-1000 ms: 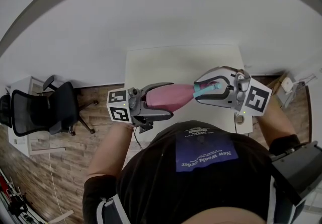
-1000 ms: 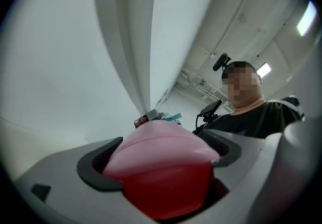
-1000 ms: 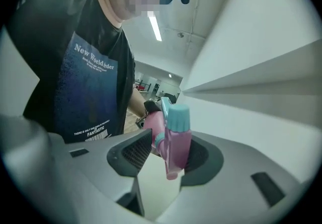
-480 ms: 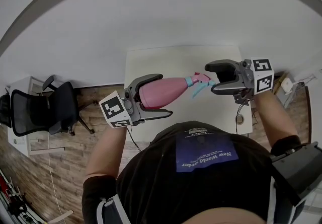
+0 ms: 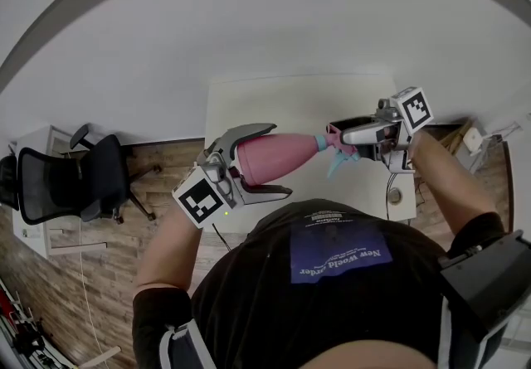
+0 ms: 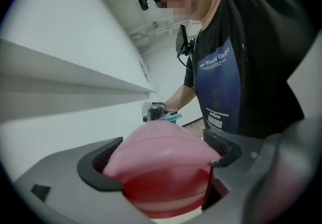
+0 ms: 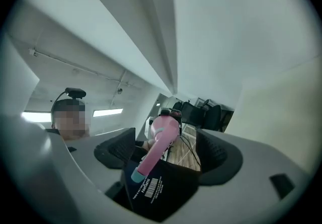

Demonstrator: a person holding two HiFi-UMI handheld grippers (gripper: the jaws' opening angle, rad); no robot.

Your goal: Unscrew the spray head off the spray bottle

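A pink spray bottle [image 5: 286, 153] lies level in the air over the table's front edge, its teal and pink spray head [image 5: 336, 150] pointing right. My left gripper [image 5: 261, 162] is shut on the wide body; in the left gripper view both pads press the pink bottle [image 6: 161, 172]. My right gripper [image 5: 344, 132] is turned on its side at the spray head, and its jaws are opening. In the right gripper view the bottle's neck [image 7: 160, 142] and teal collar [image 7: 137, 174] run between the pads of the right gripper [image 7: 166, 152] without touching them. The trigger is hidden there.
The white table [image 5: 265, 98] stands against a white wall. A small round object [image 5: 397, 196] and a cable lie at its right front corner. A black office chair [image 5: 58, 185] stands on the wooden floor to the left.
The right gripper let go of the spray head, drew off to the right, then rolled on its side and came back to it. The left gripper rolled while holding the bottle.
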